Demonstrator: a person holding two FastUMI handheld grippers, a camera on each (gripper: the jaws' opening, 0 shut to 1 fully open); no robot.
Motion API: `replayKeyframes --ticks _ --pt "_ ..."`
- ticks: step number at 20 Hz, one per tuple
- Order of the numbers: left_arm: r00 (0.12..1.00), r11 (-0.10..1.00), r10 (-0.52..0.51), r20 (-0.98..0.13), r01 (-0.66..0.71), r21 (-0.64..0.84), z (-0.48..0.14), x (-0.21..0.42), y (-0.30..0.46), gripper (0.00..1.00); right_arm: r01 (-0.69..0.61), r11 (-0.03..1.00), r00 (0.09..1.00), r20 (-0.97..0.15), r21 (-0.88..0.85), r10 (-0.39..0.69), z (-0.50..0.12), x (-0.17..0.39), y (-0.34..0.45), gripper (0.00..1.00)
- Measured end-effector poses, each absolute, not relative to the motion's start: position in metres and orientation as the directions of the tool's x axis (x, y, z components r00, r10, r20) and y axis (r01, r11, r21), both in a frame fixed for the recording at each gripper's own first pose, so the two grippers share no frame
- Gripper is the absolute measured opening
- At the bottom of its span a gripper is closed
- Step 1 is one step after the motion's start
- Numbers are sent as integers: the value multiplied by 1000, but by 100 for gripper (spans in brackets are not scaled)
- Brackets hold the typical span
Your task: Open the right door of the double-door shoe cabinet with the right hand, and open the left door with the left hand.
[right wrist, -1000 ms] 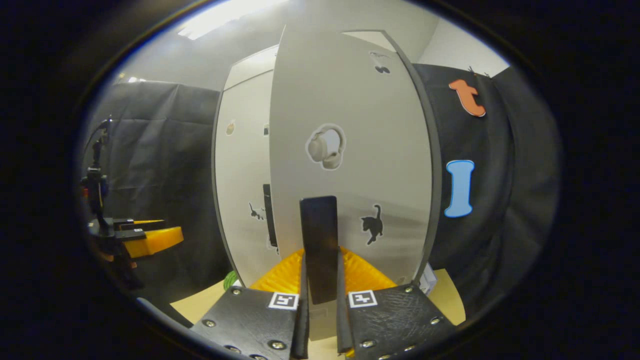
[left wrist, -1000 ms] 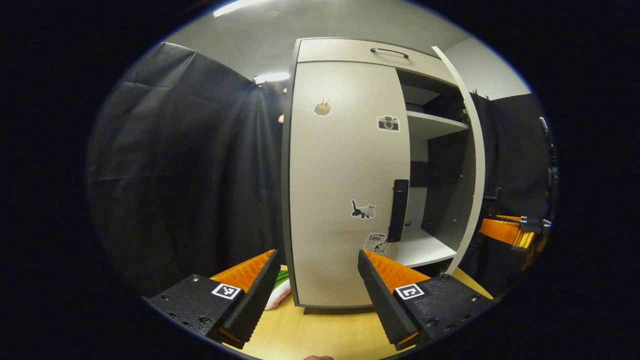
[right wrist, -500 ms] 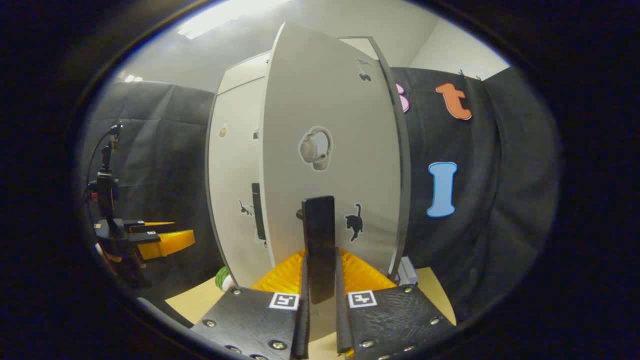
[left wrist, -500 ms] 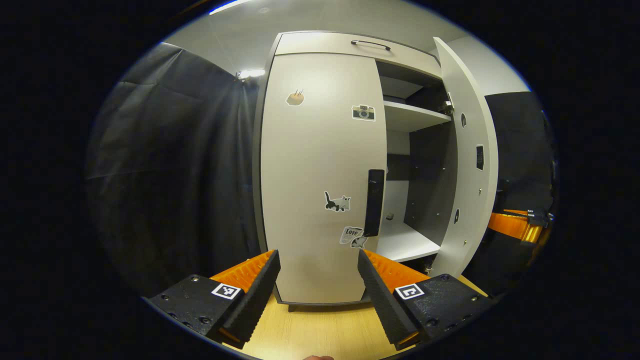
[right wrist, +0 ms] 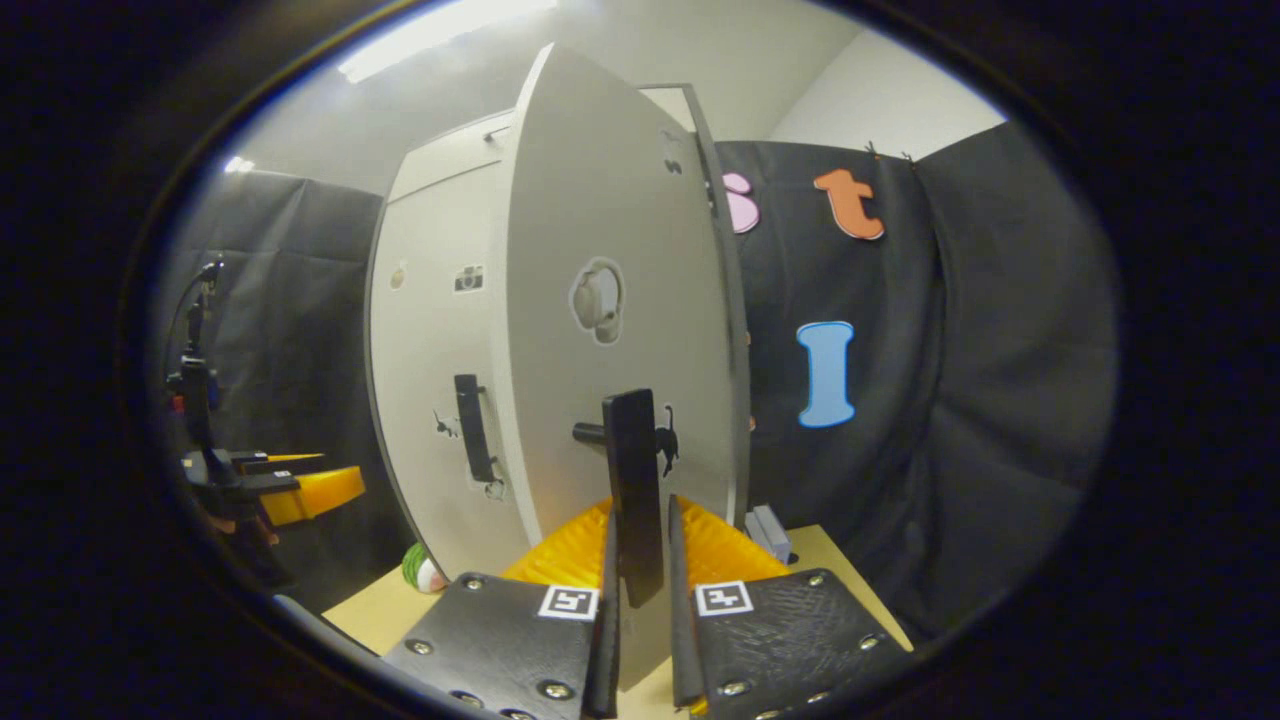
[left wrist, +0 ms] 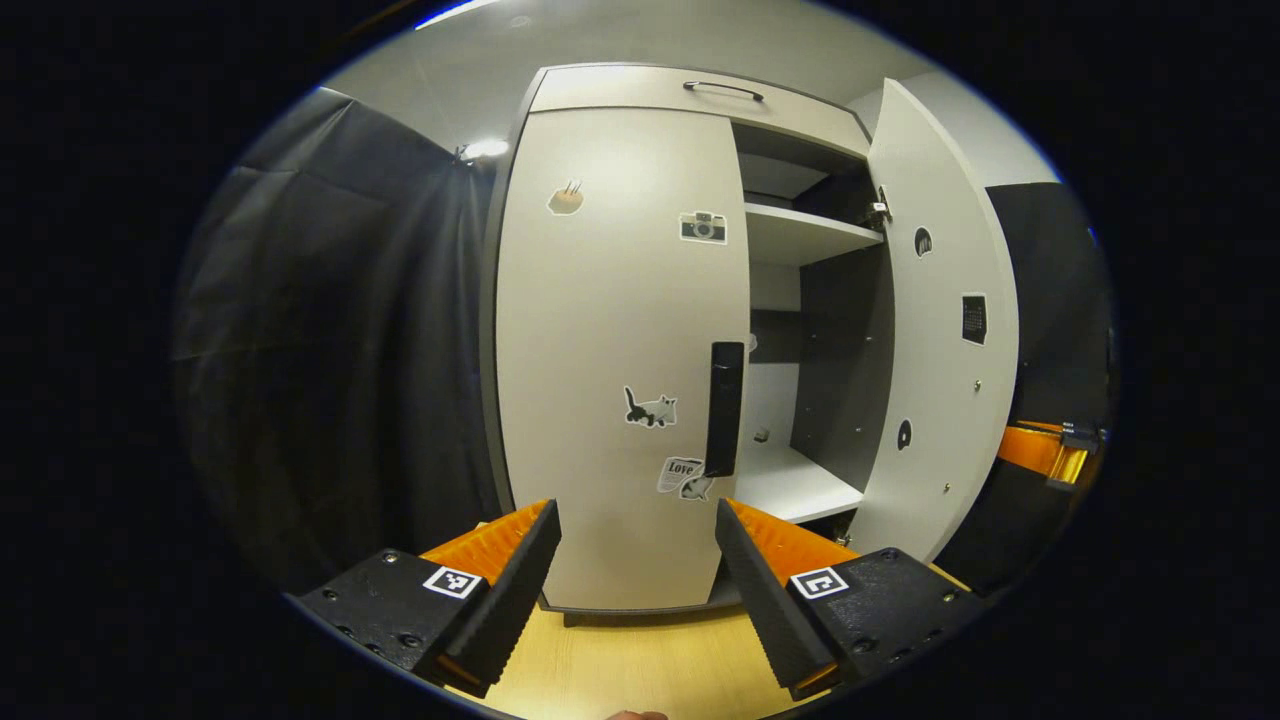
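Left gripper view: my left tool (left wrist: 637,560) hangs released before the closed pale-grey left cabinet door (left wrist: 610,330), its black bar handle (left wrist: 724,409) ahead, untouched. The right door (left wrist: 940,330) stands swung wide.

Right gripper view: my right tool (right wrist: 637,620) is clenched on the right door's black handle (right wrist: 633,480). Half done, I judge.

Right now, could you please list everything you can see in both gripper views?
Tall white double-door shoe cabinet: one, on the table.
White left door: one, shut, black bar handle.
White right door: one, swung open, black bar handle.
White shelves: two, inside the right half.
Stickers: several, on both doors.
Pale wooden table: one, under the cabinet.
Left tongs: open, before the left door.
Right tongs: shut on the right handle.
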State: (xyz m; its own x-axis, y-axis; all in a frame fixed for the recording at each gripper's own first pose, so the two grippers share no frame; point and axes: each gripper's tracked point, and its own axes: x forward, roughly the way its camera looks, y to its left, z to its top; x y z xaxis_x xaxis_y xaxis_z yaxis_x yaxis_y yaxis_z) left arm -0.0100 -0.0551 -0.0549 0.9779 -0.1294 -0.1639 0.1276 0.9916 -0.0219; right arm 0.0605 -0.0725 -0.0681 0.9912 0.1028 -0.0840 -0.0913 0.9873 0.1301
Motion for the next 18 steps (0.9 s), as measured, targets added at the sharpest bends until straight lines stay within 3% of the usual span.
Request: replayKeyframes --ticks 1,2,11,14,15,16,17,18 --pt "977 991 -137 -165 135 -21 -56 -11 -57 96 -70 987 992 -92 146 84 -69 50 -78 21" --pt "975 990 -144 -168 142 -23 -56 -12 -60 96 -56 987 994 -82 153 69 -67 52 -84 8" --pt "964 980 -197 -178 195 -29 -59 -17 -82 96 58 991 995 -83 121 -48 -65 61 -129 9" --pt "963 980 -199 -182 195 -37 -60 -16 -84 96 87 985 994 -83 148 -76 -68 64 -145 3" --pt "962 980 -201 -186 197 -39 -60 -15 -85 96 90 985 994 -81 150 -79 -68 62 -149 13" --pt "961 979 -203 -190 200 -39 -61 -15 -85 96 95 984 993 -80 151 -84 -69 63 -152 1" --pt "960 978 -207 -190 203 -40 -61 -14 -88 96 98 984 993 -79 148 -87 -69 62 -156 13" --pt "959 977 -211 -189 207 -42 -60 -12 -90 96 104 984 992 -80 142 -93 -71 61 -158 2"
